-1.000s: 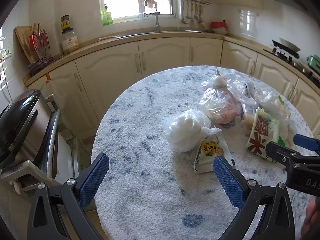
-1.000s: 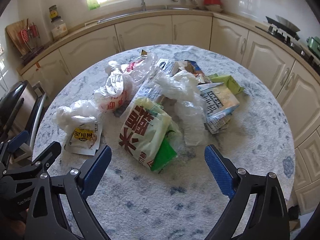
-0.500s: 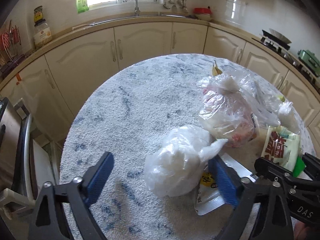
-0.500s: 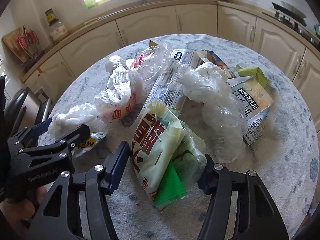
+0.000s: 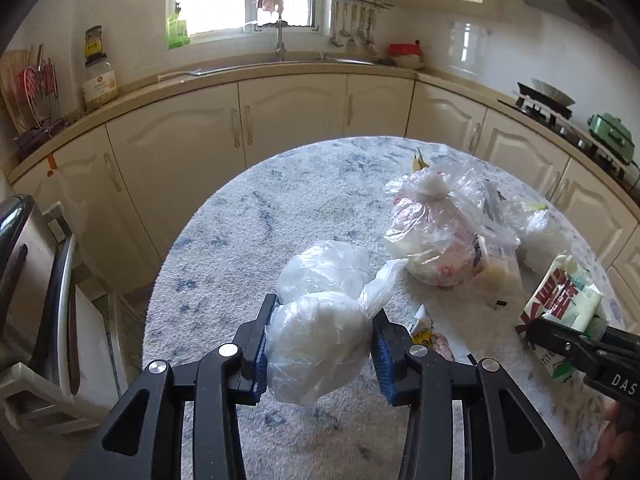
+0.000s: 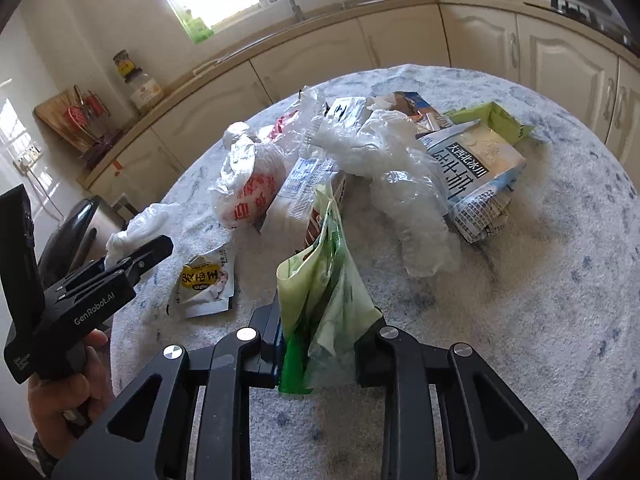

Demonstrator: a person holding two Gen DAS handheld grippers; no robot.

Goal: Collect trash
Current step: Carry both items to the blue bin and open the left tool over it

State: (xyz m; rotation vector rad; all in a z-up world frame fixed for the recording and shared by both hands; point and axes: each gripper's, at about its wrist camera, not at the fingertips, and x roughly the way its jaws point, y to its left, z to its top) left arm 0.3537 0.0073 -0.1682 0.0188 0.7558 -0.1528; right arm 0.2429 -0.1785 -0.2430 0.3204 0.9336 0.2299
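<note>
My left gripper [image 5: 320,344] is shut on a crumpled white plastic bag [image 5: 320,336] and holds it just above the round marble table [image 5: 240,240]. My right gripper [image 6: 320,344] is shut on a green and white snack bag [image 6: 320,300] with red characters, lifted on edge; it also shows in the left wrist view [image 5: 560,300]. More trash lies on the table: a knotted bag with red print [image 6: 248,184], a yellow-labelled wrapper [image 6: 204,284], clear plastic film [image 6: 416,216], a milk carton [image 6: 472,172].
A steel pedal bin [image 5: 24,280] stands left of the table. Cream kitchen cabinets [image 5: 280,120] and a counter with sink curve behind. A stove [image 5: 544,108] is at the far right. The near table edge [image 6: 520,360] lies below my right gripper.
Both grippers moved forward and closed. The left one took hold of the white plastic bag, the right one took hold of the green snack bag and tipped it up.
</note>
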